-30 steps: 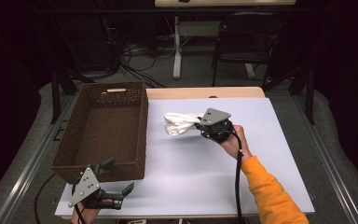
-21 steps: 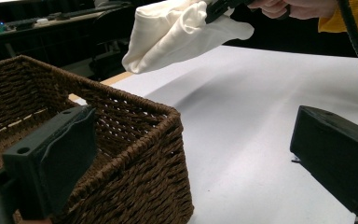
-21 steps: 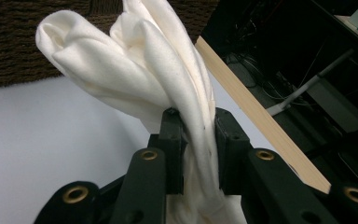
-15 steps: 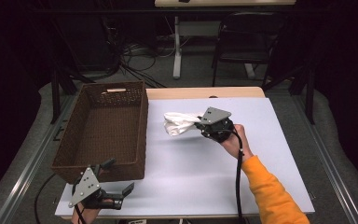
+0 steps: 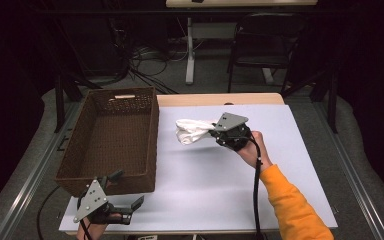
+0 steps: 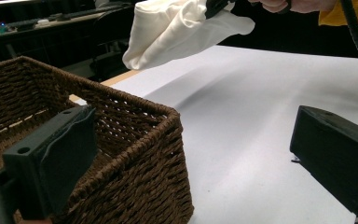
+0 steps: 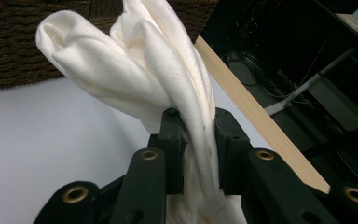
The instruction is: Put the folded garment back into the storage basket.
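Observation:
A white cloth [image 5: 190, 131] hangs above the white table top, just right of the brown wicker basket [image 5: 111, 137]. My right gripper [image 5: 219, 134] is shut on the cloth; in the right gripper view its two black pads [image 7: 173, 140] pinch a bunched fold of the cloth [image 7: 135, 70]. My left gripper [image 5: 130, 192] rests at the table's near left corner, beside the basket's near right corner, with its jaws wide apart and nothing between them. In the left gripper view the basket [image 6: 135, 140] is close in front and the cloth [image 6: 177, 28] hangs farther off.
The basket's inside looks bare. A white sheet [image 5: 220, 190] covers the wooden table. Beyond the far edge stand a dark chair [image 5: 260, 55], a table leg and cables on the floor. Metal rails [image 5: 25, 185] run along both sides.

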Tool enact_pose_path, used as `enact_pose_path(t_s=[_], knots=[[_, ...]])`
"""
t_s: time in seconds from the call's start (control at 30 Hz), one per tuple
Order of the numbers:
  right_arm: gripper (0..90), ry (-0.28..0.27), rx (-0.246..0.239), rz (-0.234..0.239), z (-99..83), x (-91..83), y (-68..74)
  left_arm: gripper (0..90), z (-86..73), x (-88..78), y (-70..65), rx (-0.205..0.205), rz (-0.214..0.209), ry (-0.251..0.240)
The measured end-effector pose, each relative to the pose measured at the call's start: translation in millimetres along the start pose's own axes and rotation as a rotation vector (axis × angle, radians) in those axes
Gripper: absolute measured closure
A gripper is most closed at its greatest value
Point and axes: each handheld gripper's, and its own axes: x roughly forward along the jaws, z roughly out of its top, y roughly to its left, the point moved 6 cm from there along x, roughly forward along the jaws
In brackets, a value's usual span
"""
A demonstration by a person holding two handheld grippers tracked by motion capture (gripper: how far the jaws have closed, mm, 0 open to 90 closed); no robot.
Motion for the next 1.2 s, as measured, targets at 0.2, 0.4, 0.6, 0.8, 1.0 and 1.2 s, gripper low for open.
enact_pose_path(t_s=[0.2,0.4,0.6,0.8,1.0,1.2], knots=[[75.5,-0.008,-0.008,-0.003,7.3,-2.5,-2.5,0.5,-0.7,-0.4,1.0,0.002,0.002,0.003],[75.5,-0.01,-0.015,-0.003,12.1,-4.8,-2.0,0.6,-0.7,-0.1,0.3,-0.001,0.0,0.004],[75.6,-0.015,-0.022,-0.006,17.5,-7.3,-3.4,0.6,-0.8,0.1,0.4,0.001,0.0,0.004],[75.5,-0.017,-0.03,-0.011,24.6,-12.3,-6.0,0.6,-0.8,0.3,0.1,-0.001,-0.001,0.004],[75.5,-0.018,-0.032,-0.012,28.3,-15.3,-8.0,0.6,-0.8,0.4,0.1,0.001,-0.002,0.005],[75.5,-0.024,-0.03,-0.014,32.1,-18.4,-11.5,0.6,-0.8,0.8,0.2,0.003,-0.004,0.006]])
